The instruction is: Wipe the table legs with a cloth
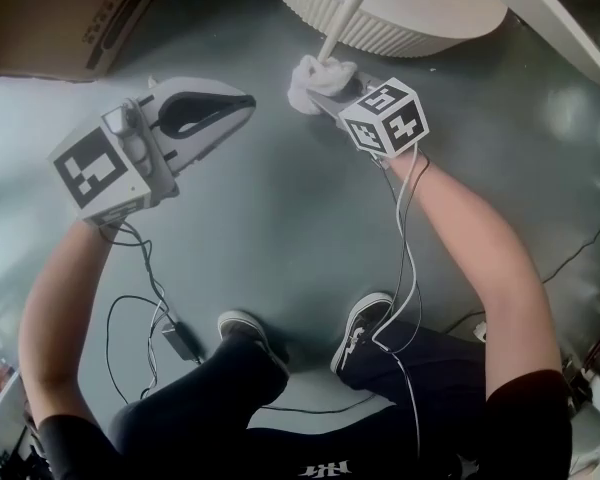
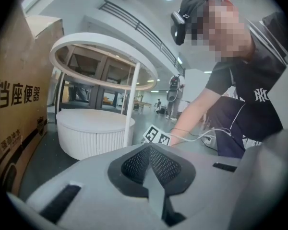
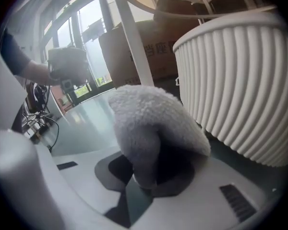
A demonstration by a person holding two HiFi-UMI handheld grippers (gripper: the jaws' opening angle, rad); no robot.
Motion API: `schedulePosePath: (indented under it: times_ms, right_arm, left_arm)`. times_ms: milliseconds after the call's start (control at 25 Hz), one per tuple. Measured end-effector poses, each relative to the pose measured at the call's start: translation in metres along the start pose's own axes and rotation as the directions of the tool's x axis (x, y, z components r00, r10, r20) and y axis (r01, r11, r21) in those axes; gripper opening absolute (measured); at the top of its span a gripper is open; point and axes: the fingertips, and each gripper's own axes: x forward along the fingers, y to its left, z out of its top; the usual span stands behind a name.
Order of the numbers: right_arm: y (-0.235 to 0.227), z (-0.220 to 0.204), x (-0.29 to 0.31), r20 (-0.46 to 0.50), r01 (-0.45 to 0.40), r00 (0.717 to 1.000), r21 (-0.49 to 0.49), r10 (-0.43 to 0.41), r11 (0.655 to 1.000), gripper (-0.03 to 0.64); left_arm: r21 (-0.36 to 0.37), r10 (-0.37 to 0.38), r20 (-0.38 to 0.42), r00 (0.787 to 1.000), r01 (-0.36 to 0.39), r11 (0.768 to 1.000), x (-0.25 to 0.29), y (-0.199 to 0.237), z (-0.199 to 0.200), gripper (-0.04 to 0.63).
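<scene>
A fluffy white cloth is bunched in my right gripper, which is shut on it. In the head view the cloth presses against the foot of a slim white table leg, close to the floor. The right gripper view shows the cloth filling the jaws, with the leg rising just behind it. My left gripper hovers to the left above the floor, shut and holding nothing. From the left gripper view I see the leg and the right gripper's marker cube beside it.
The table's round ribbed white base sits just behind the leg; its ribbed wall is close on the right of the cloth. A cardboard box stands at the far left. Cables trail over the grey floor by the person's shoes.
</scene>
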Motion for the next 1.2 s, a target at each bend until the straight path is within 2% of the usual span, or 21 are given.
schedulePosePath:
  times_ms: [120,240,320,400,520,640,760,880,1080,1200]
  right_arm:
    - [0.019,0.020,-0.034,0.006,-0.041,0.999,-0.026,0.041,0.999,0.072]
    - [0.051,0.067,-0.085,0.129,-0.091,0.986,-0.092,0.103,0.992,0.072]
    - [0.067,0.104,-0.118,0.253,-0.117,0.957,-0.100,0.139,0.988,0.072]
    - [0.078,0.131,-0.142,0.352,-0.115,0.924,-0.107,0.146,0.988,0.072]
    - [0.080,0.158,-0.152,0.432,-0.084,0.893,-0.124,0.130,0.989,0.072]
    - [0.072,0.175,-0.142,0.466,-0.060,0.875,-0.158,0.128,0.986,0.072]
    - [0.073,0.171,-0.137,0.477,-0.057,0.869,-0.171,0.134,0.984,0.072]
    - [0.073,0.159,-0.137,0.487,-0.042,0.864,-0.188,0.130,0.981,0.072]
    - [0.067,0.120,-0.110,0.422,-0.018,0.900,-0.217,0.111,0.976,0.072]
    - [0.057,0.091,-0.085,0.435,0.000,0.897,-0.190,0.084,0.982,0.072]
  left_arm:
    - [0.006,-0.008,0.039,0.999,0.008,1.000,0.000,-0.002,0.012,0.005]
    - [0.040,0.006,-0.022,1.000,-0.005,0.999,-0.002,-0.003,0.007,0.005]
    - [0.059,0.020,-0.024,1.000,-0.019,0.998,-0.001,-0.002,0.007,0.005]
    - [0.054,0.013,0.021,1.000,-0.014,0.998,0.000,-0.003,0.012,0.005]
    - [0.061,-0.011,0.047,0.999,0.008,0.998,0.000,-0.004,0.014,0.005]
    - [0.093,-0.041,0.062,0.997,0.035,0.995,-0.001,-0.005,0.016,0.005]
    - [0.118,-0.048,0.056,0.997,0.041,0.992,-0.003,-0.006,0.016,0.005]
    - [0.115,-0.022,0.074,0.997,0.013,0.993,-0.002,-0.003,0.016,0.005]
    - [0.091,0.009,0.081,0.997,-0.016,0.996,-0.002,0.002,0.013,0.005]
    - [0.048,0.028,0.118,0.993,-0.034,0.998,-0.002,0.003,0.014,0.005]
